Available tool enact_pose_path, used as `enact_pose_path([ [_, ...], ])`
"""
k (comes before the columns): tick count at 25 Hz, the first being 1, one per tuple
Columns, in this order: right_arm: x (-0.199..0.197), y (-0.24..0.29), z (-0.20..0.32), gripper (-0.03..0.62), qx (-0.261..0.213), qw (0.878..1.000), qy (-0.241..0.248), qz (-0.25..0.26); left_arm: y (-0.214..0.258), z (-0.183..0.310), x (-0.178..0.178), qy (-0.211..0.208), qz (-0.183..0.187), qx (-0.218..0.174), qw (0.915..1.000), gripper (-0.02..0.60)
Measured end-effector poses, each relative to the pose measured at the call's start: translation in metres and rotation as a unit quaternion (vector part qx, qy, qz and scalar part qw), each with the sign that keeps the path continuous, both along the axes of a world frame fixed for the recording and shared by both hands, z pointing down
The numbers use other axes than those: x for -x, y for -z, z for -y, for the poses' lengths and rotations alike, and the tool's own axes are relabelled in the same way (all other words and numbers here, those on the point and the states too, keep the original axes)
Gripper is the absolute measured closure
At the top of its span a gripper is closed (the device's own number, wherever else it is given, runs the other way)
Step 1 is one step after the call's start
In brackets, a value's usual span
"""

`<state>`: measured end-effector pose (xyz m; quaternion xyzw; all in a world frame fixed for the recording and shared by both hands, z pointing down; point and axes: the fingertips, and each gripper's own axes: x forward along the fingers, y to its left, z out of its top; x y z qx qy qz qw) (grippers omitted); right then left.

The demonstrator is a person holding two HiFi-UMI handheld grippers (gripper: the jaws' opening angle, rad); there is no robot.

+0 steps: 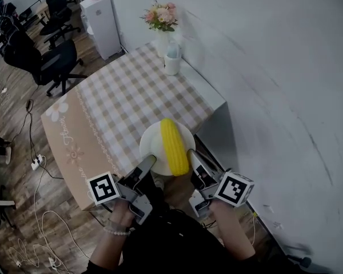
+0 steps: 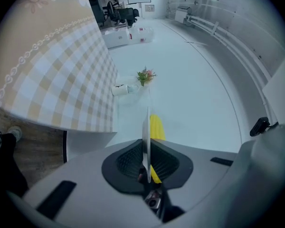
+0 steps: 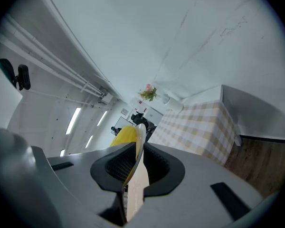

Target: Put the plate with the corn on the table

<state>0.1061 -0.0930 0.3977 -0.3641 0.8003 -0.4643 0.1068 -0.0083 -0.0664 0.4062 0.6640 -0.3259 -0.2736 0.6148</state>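
A white plate (image 1: 151, 141) carries a yellow corn cob (image 1: 174, 145) and hangs over the near right corner of the checked table (image 1: 120, 107). My left gripper (image 1: 149, 162) is shut on the plate's near left rim. On the near right rim my right gripper (image 1: 192, 156) is shut as well. In the left gripper view the plate (image 2: 146, 127) shows edge-on between the pads, the corn (image 2: 156, 128) behind it. The right gripper view shows the plate edge (image 3: 138, 146) clamped, with the corn (image 3: 125, 135) beside it.
At the table's far corner stand a flower vase (image 1: 162, 21) and a white cup (image 1: 171, 60), next to the white wall. Office chairs (image 1: 46, 56) and a white cabinet (image 1: 102, 24) sit to the left. Cables (image 1: 34, 210) lie on the wooden floor.
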Motion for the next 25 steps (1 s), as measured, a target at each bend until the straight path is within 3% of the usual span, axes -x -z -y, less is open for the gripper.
enact_pose_path([
  [9,0.025,-0.007,0.065,0.517,0.011,1.000,-0.009,-0.007,-0.006,0.068,0.024,-0.015,0.003,0.001,0.9999,0.543],
  [15,-0.016,-0.022,0.044,0.517,0.009,1.000,-0.020,-0.011,-0.022,0.050,-0.016,-0.028,0.006,-0.001,0.9996,0.544],
  [22,0.001,-0.039,0.064,0.519,0.018,0.999,-0.027,-0.021,-0.036,0.072,0.001,-0.040,0.018,-0.006,0.9990,0.545],
  [25,0.025,-0.042,0.101,0.519,0.030,0.999,-0.026,-0.029,-0.040,0.109,0.026,-0.041,0.025,0.005,0.9988,0.545],
])
